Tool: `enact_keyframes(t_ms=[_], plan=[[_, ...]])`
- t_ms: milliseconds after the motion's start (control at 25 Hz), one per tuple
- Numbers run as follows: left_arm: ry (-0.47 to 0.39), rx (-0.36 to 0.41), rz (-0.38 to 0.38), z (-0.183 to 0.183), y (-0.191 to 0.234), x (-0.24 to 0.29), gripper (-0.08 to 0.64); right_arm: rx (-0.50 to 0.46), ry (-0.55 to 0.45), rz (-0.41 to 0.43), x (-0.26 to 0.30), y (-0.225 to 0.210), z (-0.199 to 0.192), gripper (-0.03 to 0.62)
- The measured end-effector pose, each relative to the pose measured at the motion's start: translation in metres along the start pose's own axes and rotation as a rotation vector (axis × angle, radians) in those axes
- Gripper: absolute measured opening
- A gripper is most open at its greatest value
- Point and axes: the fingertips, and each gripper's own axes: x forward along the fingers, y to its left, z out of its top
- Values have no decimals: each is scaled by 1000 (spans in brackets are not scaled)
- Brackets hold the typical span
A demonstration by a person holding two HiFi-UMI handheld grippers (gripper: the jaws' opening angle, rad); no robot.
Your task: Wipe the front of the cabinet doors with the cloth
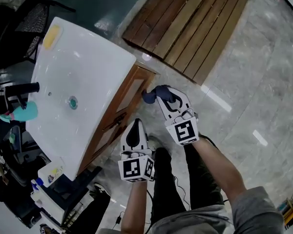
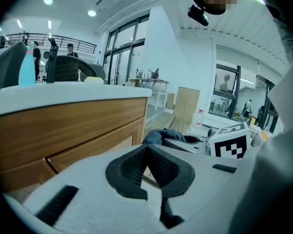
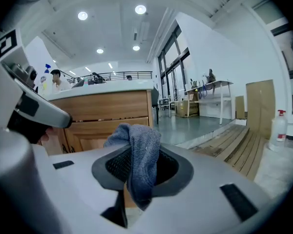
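Note:
The wooden cabinet doors stand under a white sink top. A blue-grey cloth is bunched in my right gripper, which is shut on it beside the cabinet's far corner. In the right gripper view the cloth hangs out of the jaws, and the doors sit a short way ahead. My left gripper is shut and empty, with its tip close to the door front. From the left gripper view I see the door panel, my left gripper, the cloth and the right gripper.
A black tap, a teal bottle and a yellow sponge sit at the basin's edges. A slatted wooden platform lies on the marble floor beyond the cabinet. The person's legs are below the grippers.

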Motion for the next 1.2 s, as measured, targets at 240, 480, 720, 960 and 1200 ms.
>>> enact_keyframes(t_ms=[240,480,720,960,1200], plan=[[-29,50,-7,43,-11,-26,8,33,-16,-11,-29,6,52,89],[-52,41,-13,73,-18,-49,8,41,-36,-11,-49,11,97,89],[-89,52,-55,117,-35,-72,8,55,-62,-18,-73,16,148,90],[-140,42,-78,165,-44,-100,8,77,-113,-45,-95,15,209,91],[-189,76,-126,211,-58,-134,8,56,-155,-29,-120,28,269,91]])
